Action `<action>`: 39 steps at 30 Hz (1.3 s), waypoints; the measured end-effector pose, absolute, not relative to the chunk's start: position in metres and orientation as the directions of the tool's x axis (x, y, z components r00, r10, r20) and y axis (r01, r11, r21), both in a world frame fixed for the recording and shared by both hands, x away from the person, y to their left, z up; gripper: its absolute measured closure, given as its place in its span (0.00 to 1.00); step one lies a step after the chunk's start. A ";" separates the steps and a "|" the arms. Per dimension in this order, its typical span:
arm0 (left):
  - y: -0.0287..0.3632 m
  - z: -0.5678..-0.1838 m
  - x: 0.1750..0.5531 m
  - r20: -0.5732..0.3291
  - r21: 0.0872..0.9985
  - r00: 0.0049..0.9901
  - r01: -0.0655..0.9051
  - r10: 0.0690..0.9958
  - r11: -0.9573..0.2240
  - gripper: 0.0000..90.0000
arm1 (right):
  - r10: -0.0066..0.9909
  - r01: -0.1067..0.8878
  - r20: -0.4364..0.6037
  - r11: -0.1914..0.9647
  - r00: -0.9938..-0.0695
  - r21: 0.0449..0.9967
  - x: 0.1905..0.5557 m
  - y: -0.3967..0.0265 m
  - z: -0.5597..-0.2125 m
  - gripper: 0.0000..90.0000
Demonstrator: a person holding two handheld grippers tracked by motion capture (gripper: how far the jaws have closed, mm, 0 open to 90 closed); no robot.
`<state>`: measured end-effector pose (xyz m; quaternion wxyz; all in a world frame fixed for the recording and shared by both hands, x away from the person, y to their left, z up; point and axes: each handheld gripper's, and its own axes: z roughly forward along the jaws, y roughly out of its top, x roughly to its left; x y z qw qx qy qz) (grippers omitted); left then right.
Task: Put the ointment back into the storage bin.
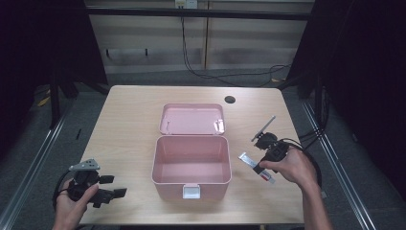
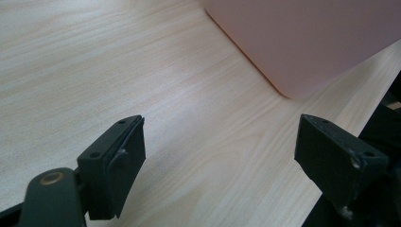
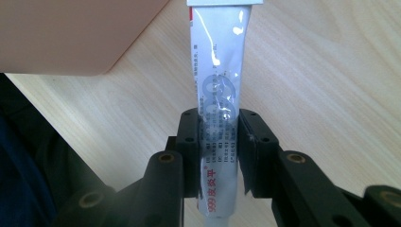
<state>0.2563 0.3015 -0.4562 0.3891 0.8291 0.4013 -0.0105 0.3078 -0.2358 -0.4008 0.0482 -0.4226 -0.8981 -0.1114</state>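
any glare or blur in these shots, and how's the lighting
High view: table lit evenly, surroundings dark, slightly soft overall. Right gripper view: white glare streaks on the silver tube held by the right gripper; print near the jaws stays readable. Left gripper view: pink box and wood grain soft, left gripper casts faint shadow.

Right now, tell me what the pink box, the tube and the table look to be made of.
Pink box: likely moulded plastic, matte, with smooth rounded corners and one even colour.
Tube: silvery, probably foil laminate or thin metal; it is glossy with dents and bright glints, and the right tool is shut on it.
Table: pale wood grain, maybe laminate; the grain is very flat and even.
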 end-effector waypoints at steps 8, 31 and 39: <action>0.302 -0.456 0.256 -0.331 0.637 0.678 0.674 0.656 -0.375 0.19 | 0.748 0.766 0.167 0.622 -0.642 0.162 0.306 -0.238 -0.389 0.80; 0.302 -0.457 0.257 -0.331 0.632 0.676 0.677 0.659 -0.377 0.19 | 0.720 0.747 0.199 0.647 -0.664 0.150 0.305 -0.245 -0.361 0.80; 0.302 -0.457 0.257 -0.332 0.633 0.675 0.677 0.659 -0.376 0.19 | 0.695 0.724 0.203 0.673 -0.690 0.152 0.307 -0.240 -0.351 0.80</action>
